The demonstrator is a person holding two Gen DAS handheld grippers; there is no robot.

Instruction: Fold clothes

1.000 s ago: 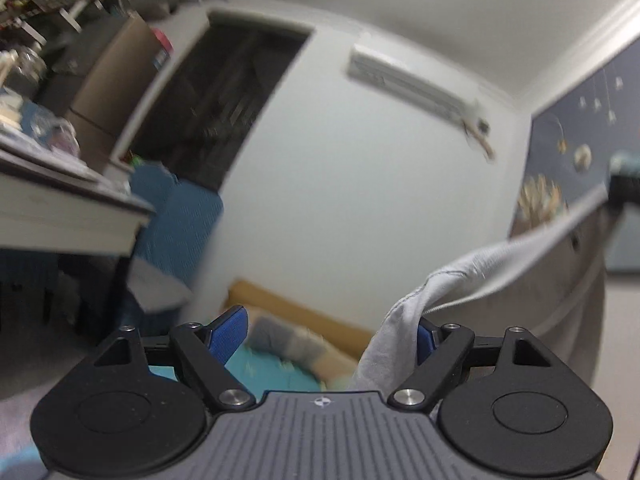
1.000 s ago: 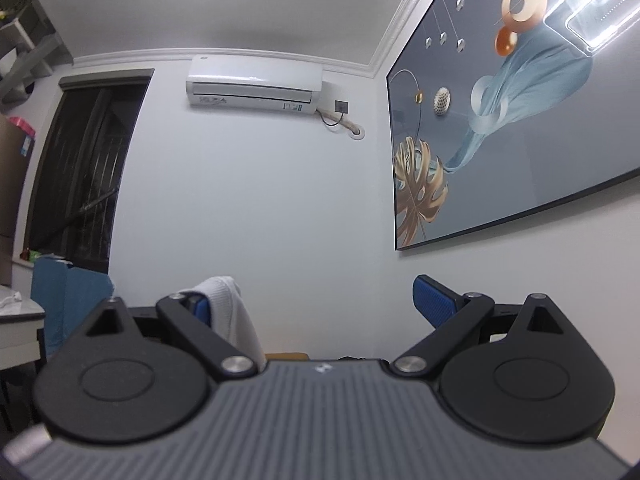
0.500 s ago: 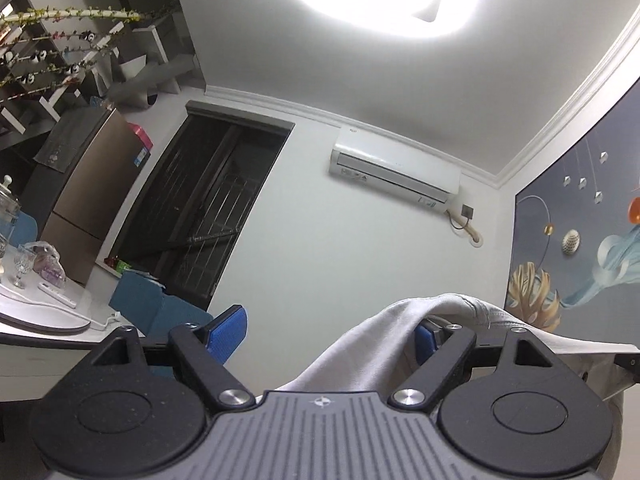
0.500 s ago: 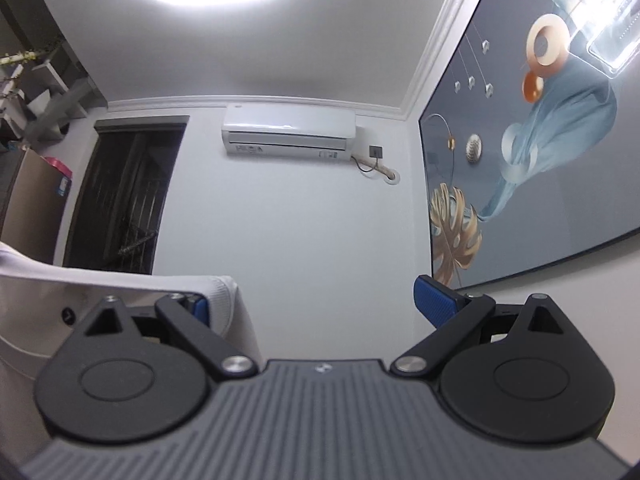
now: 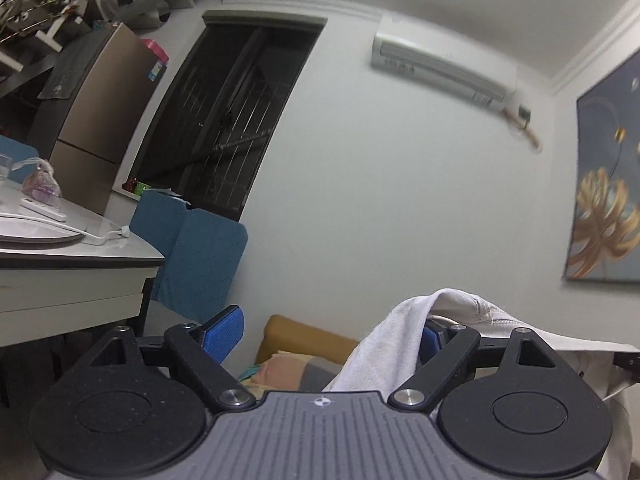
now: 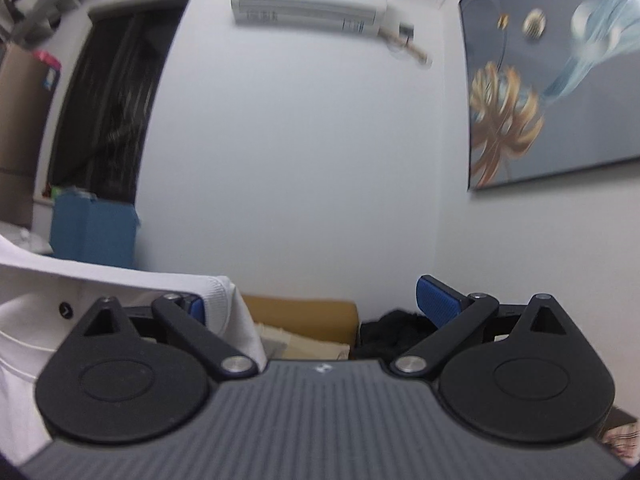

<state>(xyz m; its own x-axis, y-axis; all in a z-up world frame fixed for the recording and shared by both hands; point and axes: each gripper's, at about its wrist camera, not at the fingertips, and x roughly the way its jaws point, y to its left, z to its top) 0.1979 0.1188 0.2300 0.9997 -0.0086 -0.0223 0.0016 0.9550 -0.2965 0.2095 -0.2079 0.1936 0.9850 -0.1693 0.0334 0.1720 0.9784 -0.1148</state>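
A white garment (image 5: 396, 344) hangs stretched in the air between my two grippers. My left gripper (image 5: 332, 328) stands open; the cloth is draped over its right blue finger (image 5: 430, 334), while its left finger (image 5: 224, 328) is bare. My right gripper (image 6: 308, 304) also stands open; the garment (image 6: 224, 300) is draped over its left finger, and the right blue finger (image 6: 434, 296) is bare. Both grippers point slightly upward at the far wall. The lower part of the garment is hidden below the gripper bodies.
A white table (image 5: 76, 276) with a tray and a cable is at the left. Blue chairs (image 5: 200, 256) stand by a dark doorway (image 5: 228, 112). A brown couch (image 5: 304, 344) with cushions and a dark cloth pile (image 6: 388, 332) lie ahead below. An air conditioner (image 6: 308, 0) and a large picture (image 6: 552, 80) hang on the walls.
Both grippers have tilted down from the ceiling light toward the far wall and couch. The garment stays hooked over the same inner fingers. The jaws have not changed.
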